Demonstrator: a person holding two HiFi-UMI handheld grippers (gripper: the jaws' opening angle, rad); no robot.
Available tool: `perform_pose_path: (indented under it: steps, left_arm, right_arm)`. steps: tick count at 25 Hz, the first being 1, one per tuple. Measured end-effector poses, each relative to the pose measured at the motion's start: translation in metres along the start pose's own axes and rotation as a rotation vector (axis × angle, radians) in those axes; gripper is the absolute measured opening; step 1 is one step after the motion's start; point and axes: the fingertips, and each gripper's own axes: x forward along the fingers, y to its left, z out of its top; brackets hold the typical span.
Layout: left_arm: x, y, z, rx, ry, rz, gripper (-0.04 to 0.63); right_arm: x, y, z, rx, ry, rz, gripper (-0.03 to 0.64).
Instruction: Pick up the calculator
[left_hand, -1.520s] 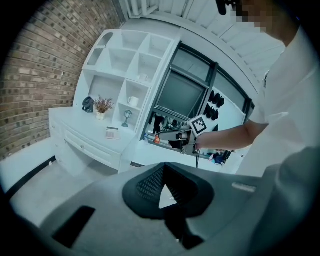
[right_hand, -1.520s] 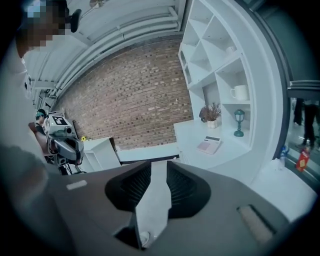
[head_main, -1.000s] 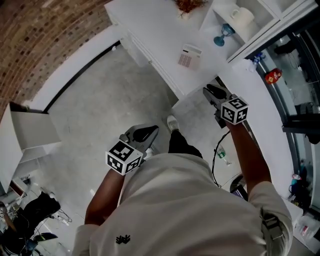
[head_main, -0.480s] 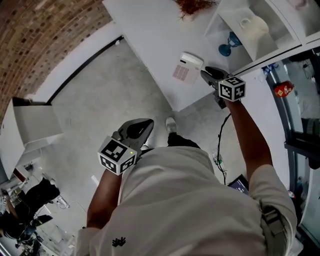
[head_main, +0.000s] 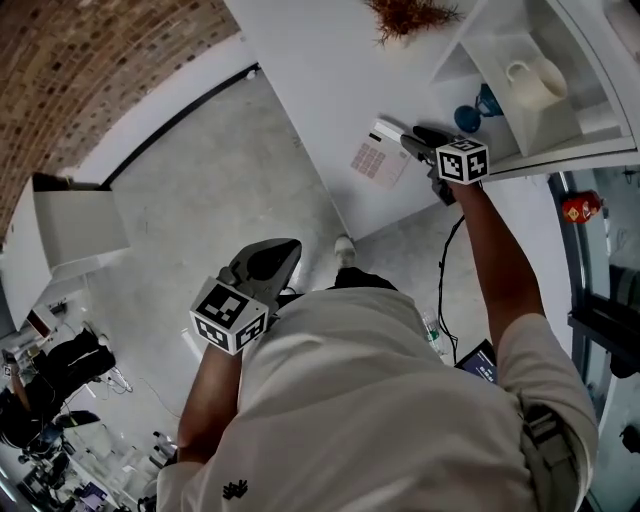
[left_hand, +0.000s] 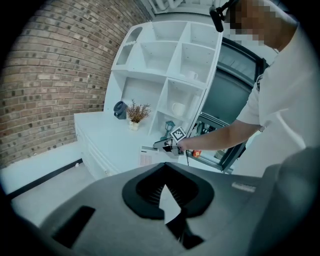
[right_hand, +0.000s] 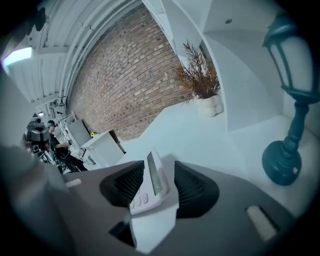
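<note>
The white calculator (head_main: 375, 158) lies flat on the white counter (head_main: 300, 70), near its front corner. My right gripper (head_main: 412, 140) reaches in from the right over the calculator's display end. In the right gripper view the calculator (right_hand: 150, 192) sits between the two ribbed pads of my right gripper (right_hand: 156, 167). Those jaws are opening, with a gap showing beside the calculator's right edge. My left gripper (head_main: 275, 258) hangs low by the person's body, well short of the counter, jaws together on nothing. The left gripper view shows my left gripper (left_hand: 163, 186) and, far off, the calculator (left_hand: 146, 157).
A dried plant in a white pot (right_hand: 205, 97) stands further back on the counter. A blue lamp figurine (right_hand: 287, 125) and a white jug (head_main: 535, 80) sit in the shelf unit to the right. A white cabinet (head_main: 75, 225) stands on the grey floor at left.
My right gripper has travelled from off the counter's corner onto the counter and now straddles the calculator's end. The left gripper has drifted a little with the body.
</note>
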Motion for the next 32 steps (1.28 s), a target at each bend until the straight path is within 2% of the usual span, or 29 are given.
perform_pose_path:
  steps: [8, 13, 18, 24, 32]
  left_arm:
    - [0.003, 0.02, 0.007, -0.002, 0.001, 0.072, 0.006]
    - [0.002, 0.023, 0.01, -0.01, 0.016, 0.085, 0.006]
    - [0.004, 0.028, 0.015, -0.007, 0.011, 0.095, 0.006]
    - [-0.004, 0.035, 0.013, -0.017, -0.003, 0.096, 0.006]
    - [-0.02, 0.041, 0.005, -0.021, -0.024, 0.085, 0.006]
  right_arm:
    - [0.029, 0.0, -0.004, 0.054, 0.046, 0.158, 0.204]
    - [0.039, 0.009, -0.004, 0.081, 0.076, 0.234, 0.171]
    - [0.047, 0.011, -0.007, 0.078, 0.135, 0.245, 0.092]
    - [0.046, 0.012, -0.009, 0.151, 0.119, 0.26, 0.076]
    - [0.033, 0.03, 0.002, 0.192, 0.073, 0.265, 0.057]
